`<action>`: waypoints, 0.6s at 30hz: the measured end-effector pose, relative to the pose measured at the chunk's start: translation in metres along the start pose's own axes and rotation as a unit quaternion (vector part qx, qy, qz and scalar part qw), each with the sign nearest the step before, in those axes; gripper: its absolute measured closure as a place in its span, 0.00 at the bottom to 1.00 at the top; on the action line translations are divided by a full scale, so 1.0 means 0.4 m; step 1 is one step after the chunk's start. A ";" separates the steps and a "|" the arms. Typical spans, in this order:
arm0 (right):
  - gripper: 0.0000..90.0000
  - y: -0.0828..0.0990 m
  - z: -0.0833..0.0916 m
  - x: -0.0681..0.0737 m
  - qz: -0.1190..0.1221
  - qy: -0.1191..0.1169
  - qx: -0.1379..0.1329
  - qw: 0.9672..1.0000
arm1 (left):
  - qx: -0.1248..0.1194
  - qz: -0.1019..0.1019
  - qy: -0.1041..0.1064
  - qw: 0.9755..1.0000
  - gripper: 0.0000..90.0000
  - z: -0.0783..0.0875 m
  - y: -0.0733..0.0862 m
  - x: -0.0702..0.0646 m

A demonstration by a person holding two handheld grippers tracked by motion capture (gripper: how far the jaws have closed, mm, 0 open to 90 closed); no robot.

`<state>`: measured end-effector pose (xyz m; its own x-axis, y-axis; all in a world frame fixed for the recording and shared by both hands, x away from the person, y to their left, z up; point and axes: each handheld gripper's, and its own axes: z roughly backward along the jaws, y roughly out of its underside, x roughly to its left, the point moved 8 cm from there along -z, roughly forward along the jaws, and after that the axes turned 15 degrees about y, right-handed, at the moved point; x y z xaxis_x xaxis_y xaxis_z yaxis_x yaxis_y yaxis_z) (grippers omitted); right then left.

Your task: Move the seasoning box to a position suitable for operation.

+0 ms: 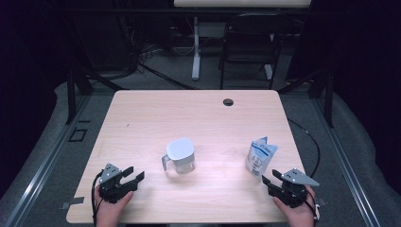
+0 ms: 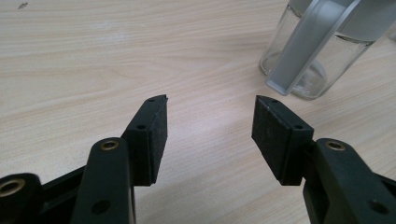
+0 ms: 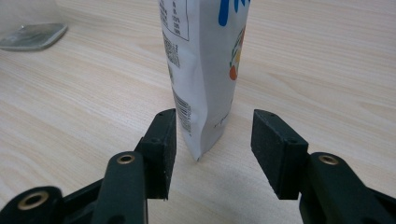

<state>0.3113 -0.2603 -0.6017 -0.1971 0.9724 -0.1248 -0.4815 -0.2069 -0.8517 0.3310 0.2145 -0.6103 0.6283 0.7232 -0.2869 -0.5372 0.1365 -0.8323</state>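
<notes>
Near the table's [image 1: 142, 113] right edge the pouch [image 1: 261, 157] stands upright just beyond the empty, wide-spread right gripper [image 1: 268, 182], so an off-centre pinch could topple it, while the left gripper [image 1: 134, 174], equally wide, waits left of the jug [image 1: 179, 156].

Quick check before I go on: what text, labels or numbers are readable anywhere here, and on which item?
Pouch, top of its front: big blue letters, cut off by the frame edge, unreadable.
Pouch, side panel: table of small print, too blurred to read.
Pouch, lower side: barcode, digits too small.
Pouch from the high view: blue print, too small.
Pitcher: no text visible.
</notes>
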 end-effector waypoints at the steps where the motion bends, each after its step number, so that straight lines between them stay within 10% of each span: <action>1: 0.56 0.000 0.000 0.000 0.001 0.001 0.000 1.000 | 0.002 0.000 0.005 1.000 0.53 0.000 -0.002 -0.003; 8: 0.53 0.011 0.000 0.009 0.004 -0.005 0.009 1.000 | -0.006 0.010 0.012 1.000 0.55 -0.013 -0.022 -0.021; 18: 0.51 0.006 0.000 0.009 0.007 -0.002 0.006 1.000 | 0.015 -0.029 0.024 0.999 0.54 -0.055 -0.030 -0.053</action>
<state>0.3093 -0.2572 -0.6042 -0.2073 0.9691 -0.1338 -0.4897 -0.2212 -0.8433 0.3364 0.1826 -0.6048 0.6848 0.6803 -0.2614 -0.5149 0.1978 -0.8341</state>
